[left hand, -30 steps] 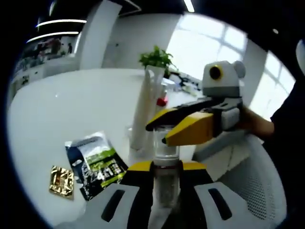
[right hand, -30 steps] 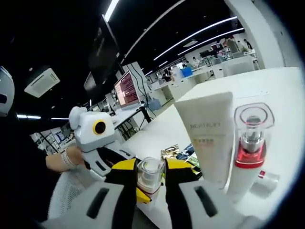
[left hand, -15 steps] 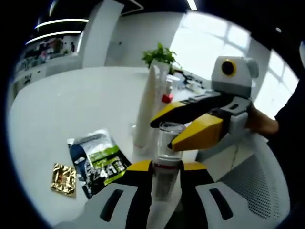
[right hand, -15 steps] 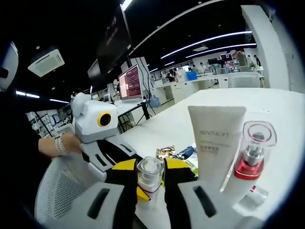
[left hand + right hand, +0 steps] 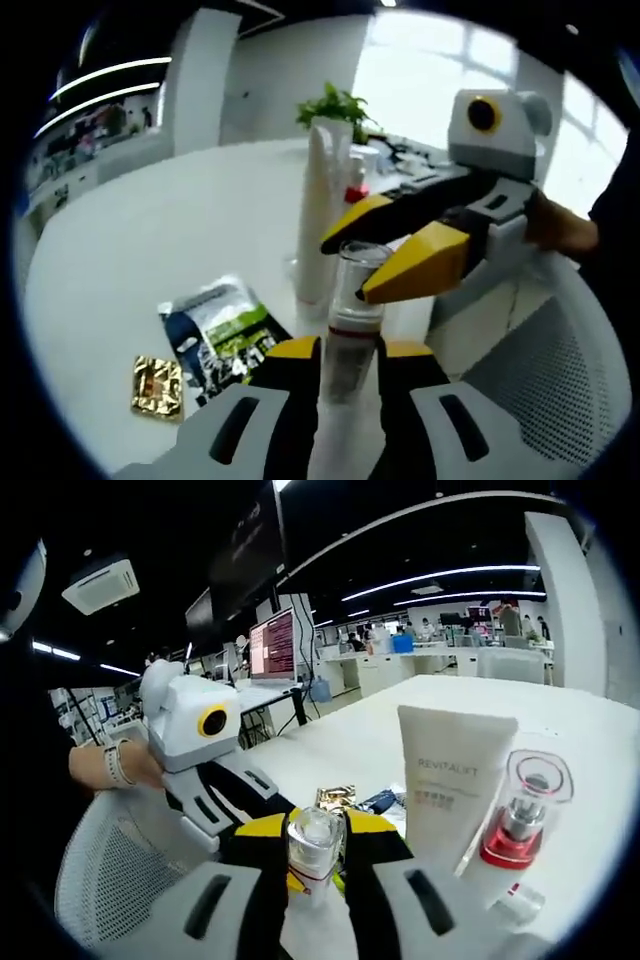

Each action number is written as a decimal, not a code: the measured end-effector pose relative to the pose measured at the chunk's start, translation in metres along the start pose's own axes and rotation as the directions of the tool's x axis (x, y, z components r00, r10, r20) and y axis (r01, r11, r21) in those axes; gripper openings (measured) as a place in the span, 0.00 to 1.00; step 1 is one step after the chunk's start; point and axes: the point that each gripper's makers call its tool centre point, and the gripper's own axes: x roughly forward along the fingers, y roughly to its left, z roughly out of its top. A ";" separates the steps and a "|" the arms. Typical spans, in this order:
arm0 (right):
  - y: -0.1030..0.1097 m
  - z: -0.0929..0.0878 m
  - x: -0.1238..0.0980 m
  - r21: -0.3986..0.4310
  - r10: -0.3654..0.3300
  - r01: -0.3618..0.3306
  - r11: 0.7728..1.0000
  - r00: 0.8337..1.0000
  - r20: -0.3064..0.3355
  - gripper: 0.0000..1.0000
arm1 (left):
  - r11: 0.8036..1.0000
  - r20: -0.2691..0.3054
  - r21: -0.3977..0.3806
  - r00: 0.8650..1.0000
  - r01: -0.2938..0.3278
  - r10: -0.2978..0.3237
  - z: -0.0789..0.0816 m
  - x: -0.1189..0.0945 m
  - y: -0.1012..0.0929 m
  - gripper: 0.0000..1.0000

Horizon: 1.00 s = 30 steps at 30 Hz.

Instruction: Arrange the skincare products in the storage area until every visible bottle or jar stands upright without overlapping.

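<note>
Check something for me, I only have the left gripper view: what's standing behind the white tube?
Observer: A red-based pump bottle with a clear cap, upright, right beside the white tube.
Operator: Tube label?
Observer: It reads REVITALIFT and faces the right hand-held gripper.
Operator: Anything loose near them?
Observer: A small clear item sits by the pump bottle's foot; it is too blurred to identify.
</note>
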 end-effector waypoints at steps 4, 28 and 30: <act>-0.001 -0.002 0.000 -0.002 -0.004 0.004 1.000 1.000 -0.012 0.20 | 1.000 -0.009 0.015 1.000 0.010 -0.010 -0.002 0.001 -0.003 0.19; 0.007 -0.011 0.004 -0.073 0.014 -0.018 0.997 0.998 -0.059 0.20 | 0.996 -0.038 0.089 0.999 0.000 0.004 -0.006 0.004 -0.001 0.17; 0.006 -0.011 0.004 -0.072 0.013 -0.017 0.997 0.998 -0.057 0.20 | 0.995 -0.037 0.100 0.999 -0.010 0.014 -0.006 0.005 0.000 0.17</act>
